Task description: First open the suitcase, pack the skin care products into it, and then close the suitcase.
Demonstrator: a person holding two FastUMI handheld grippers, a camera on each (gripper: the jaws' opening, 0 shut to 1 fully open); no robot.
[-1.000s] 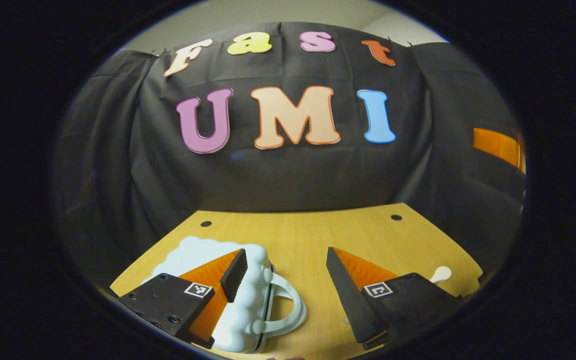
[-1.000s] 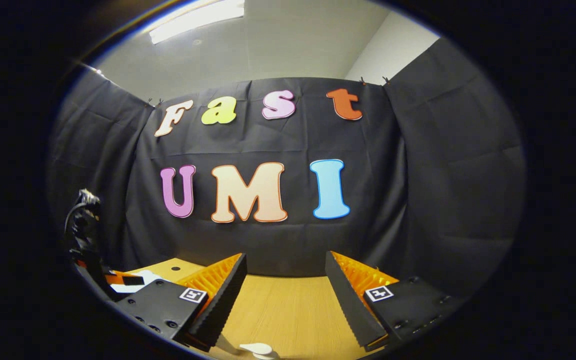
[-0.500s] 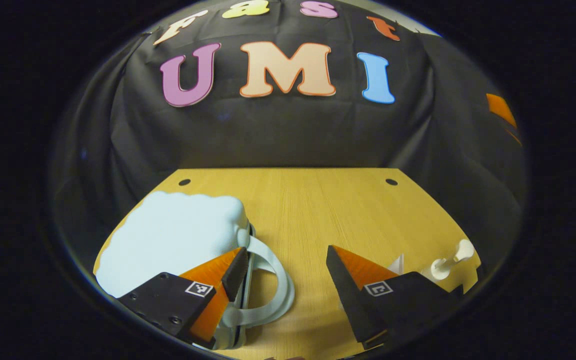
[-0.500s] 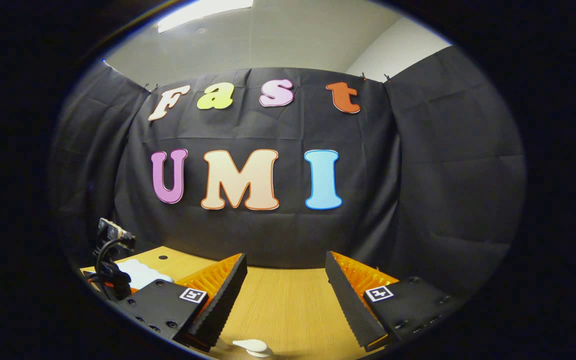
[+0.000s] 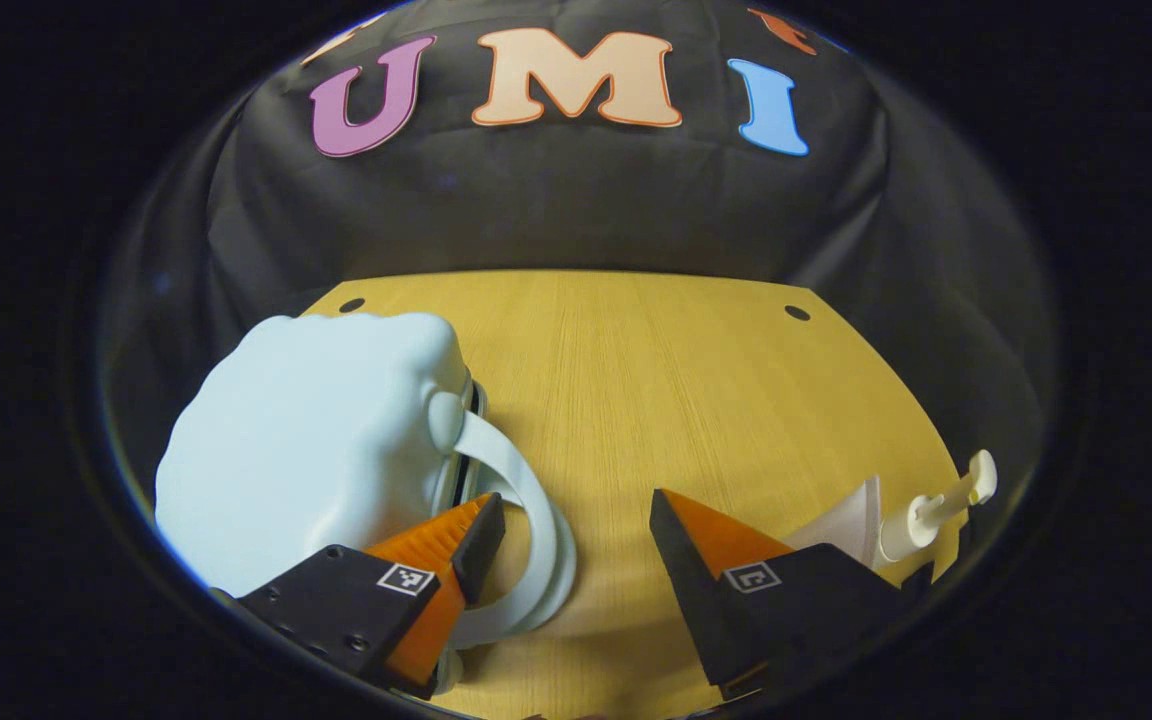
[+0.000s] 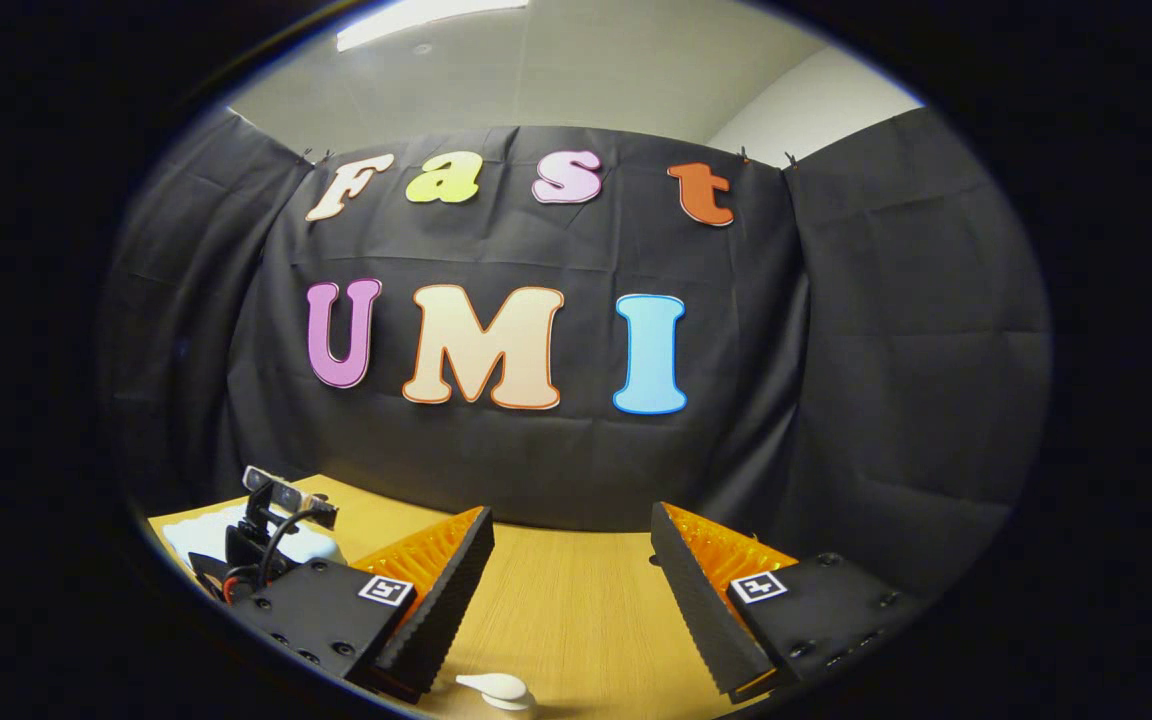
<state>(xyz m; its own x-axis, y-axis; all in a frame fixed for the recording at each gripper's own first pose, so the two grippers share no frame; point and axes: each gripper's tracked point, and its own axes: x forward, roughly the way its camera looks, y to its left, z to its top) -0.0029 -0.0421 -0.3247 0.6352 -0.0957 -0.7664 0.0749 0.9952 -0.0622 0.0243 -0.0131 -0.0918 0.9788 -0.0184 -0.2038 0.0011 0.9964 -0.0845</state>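
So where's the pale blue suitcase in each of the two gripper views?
Left gripper view: the suitcase lies closed at lower left, its handle by the left tongs, which are open.
Right gripper view: a pale sliver of it sits at far lower left, behind the other gripper's black camera.
Shared landmark: the wooden table, seen also between the right tongs.

No readable text, brand or number; each gripper finger carries a small square coded tag (image 5: 406, 578), not legible writing
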